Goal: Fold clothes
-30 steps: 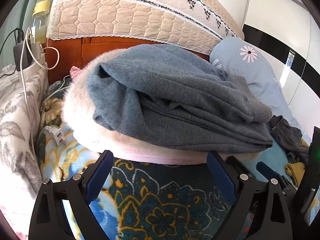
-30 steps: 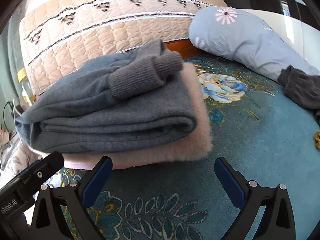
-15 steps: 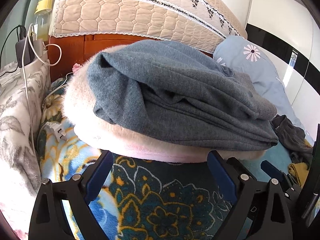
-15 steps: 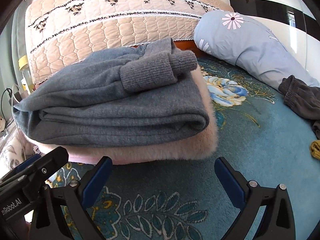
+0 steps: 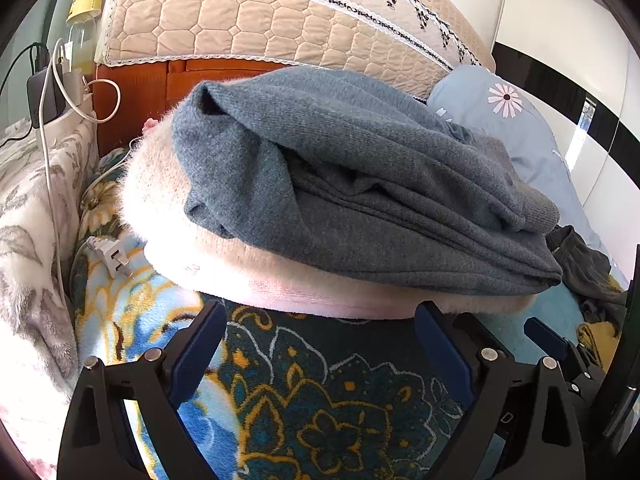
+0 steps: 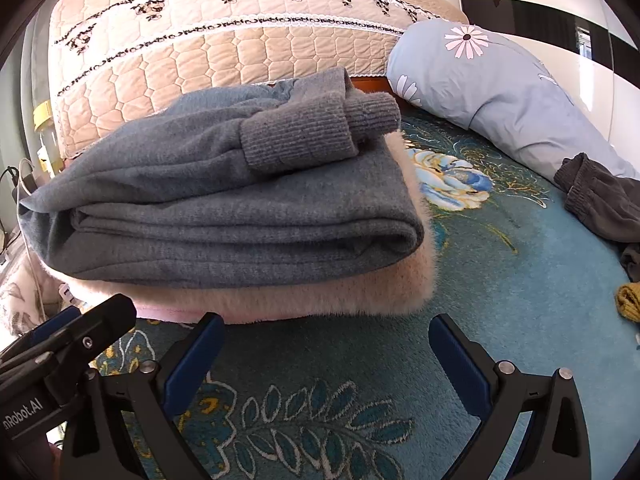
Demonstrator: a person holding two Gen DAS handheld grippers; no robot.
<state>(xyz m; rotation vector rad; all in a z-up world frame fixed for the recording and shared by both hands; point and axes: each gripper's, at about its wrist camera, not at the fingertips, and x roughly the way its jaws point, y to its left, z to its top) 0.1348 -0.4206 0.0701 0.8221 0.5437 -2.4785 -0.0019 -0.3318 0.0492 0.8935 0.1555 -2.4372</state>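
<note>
A folded grey-blue sweater (image 5: 360,200) (image 6: 224,208) lies on top of a folded fluffy pale-pink garment (image 5: 168,204) (image 6: 320,296) on the teal floral bed cover. Its ribbed cuffs (image 6: 316,132) rest on top of the stack. My left gripper (image 5: 320,344) is open, just short of the stack's near edge, with nothing between its fingers. My right gripper (image 6: 326,344) is open too, close to the stack's front right corner and empty. The left gripper's black body (image 6: 68,344) shows at the lower left of the right wrist view.
A quilted beige headboard cover (image 6: 224,40) stands behind the stack. A light-blue daisy pillow (image 6: 500,92) lies at the right, with a dark grey garment (image 6: 600,204) and a mustard one (image 6: 628,304) beyond. Chargers, cables (image 5: 52,80) and a white plug (image 5: 112,256) sit at the left.
Both grippers have moved closer to the folded stack, which fills more of each view. They stay open and the stack has not moved.
</note>
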